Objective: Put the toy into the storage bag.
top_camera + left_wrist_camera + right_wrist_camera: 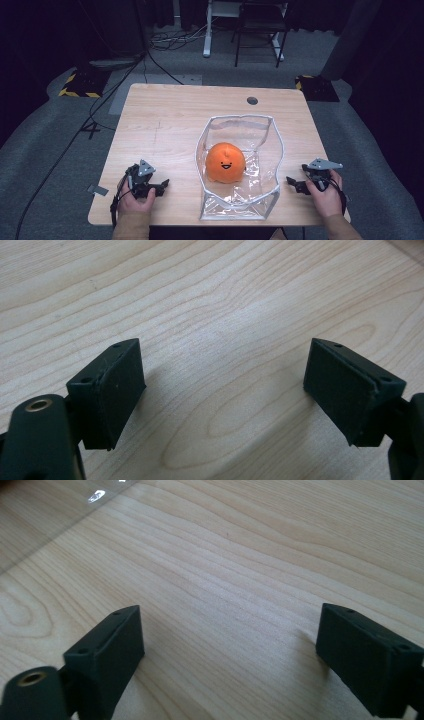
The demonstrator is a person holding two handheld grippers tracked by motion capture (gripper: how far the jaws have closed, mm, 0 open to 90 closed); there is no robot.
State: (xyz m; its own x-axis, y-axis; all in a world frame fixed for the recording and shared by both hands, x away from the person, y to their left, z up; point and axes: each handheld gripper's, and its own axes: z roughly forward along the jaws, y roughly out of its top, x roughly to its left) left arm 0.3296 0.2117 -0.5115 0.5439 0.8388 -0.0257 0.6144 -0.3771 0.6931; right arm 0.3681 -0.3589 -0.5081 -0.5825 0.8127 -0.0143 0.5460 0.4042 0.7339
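An orange round plush toy with a smiling face (pixel 225 162) sits inside a clear plastic zip bag (pixel 239 165) that stands open on the wooden table (pixel 165 125). My left gripper (pixel 159 187) rests near the table's front left, well left of the bag, open with bare wood between its jaws (pixel 225 385). My right gripper (pixel 293 183) sits at the front right, just beside the bag's right wall, also open over bare wood (pixel 230 640). A clear edge of the bag (pixel 60 525) shows at the top left of the right gripper view.
A round cable hole (pixel 252 100) is near the table's far edge. A small grey tag (pixel 98 190) hangs off the front left corner. Cables, yellow-black striped bases (pixel 80 85) and a chair (pixel 260 30) stand on the grey floor beyond.
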